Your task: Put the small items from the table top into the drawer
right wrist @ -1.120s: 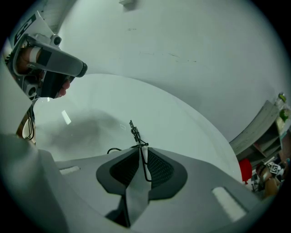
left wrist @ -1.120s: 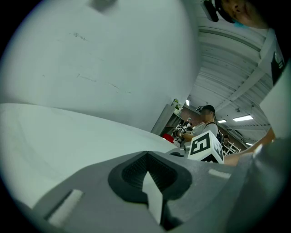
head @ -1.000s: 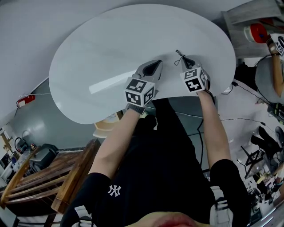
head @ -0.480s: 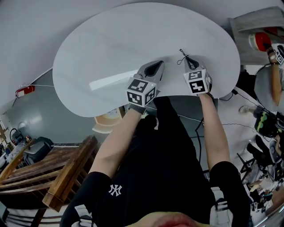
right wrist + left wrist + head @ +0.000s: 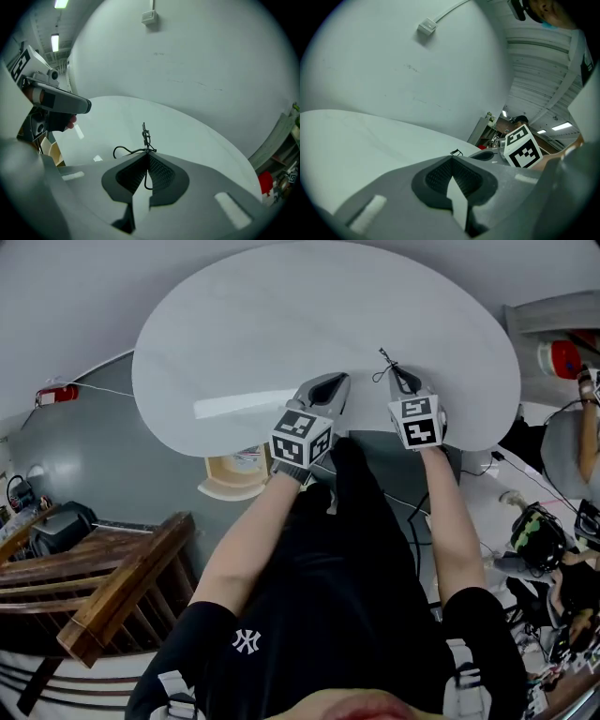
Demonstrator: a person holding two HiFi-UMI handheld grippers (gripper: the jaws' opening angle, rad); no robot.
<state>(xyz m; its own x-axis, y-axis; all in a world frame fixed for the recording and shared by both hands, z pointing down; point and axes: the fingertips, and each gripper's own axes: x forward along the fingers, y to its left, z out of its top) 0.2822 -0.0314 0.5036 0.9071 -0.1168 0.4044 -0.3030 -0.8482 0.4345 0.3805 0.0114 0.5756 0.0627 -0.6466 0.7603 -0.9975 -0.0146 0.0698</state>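
Note:
A thin black wire item (image 5: 384,360) sticks out of my right gripper (image 5: 395,372), which is shut on it above the near right part of the round white table (image 5: 281,315). In the right gripper view the wire item (image 5: 146,137) stands up from the shut right gripper (image 5: 146,154), with a loop curling to the left. My left gripper (image 5: 336,381) hovers beside it over the table's near edge. It is shut with nothing between the jaws in the left gripper view (image 5: 451,158). No drawer can be made out.
A beige object (image 5: 232,476) shows below the table's near edge. A wooden chair (image 5: 122,587) stands at the lower left. At the right stands a grey shelf (image 5: 553,310) with a red thing (image 5: 561,358). A small white box (image 5: 149,17) hangs on the wall behind.
Both grippers stay almost where they were at the table's near edge, the right still pinching the wire item. The head view has shifted a little, so the room around looks displaced.

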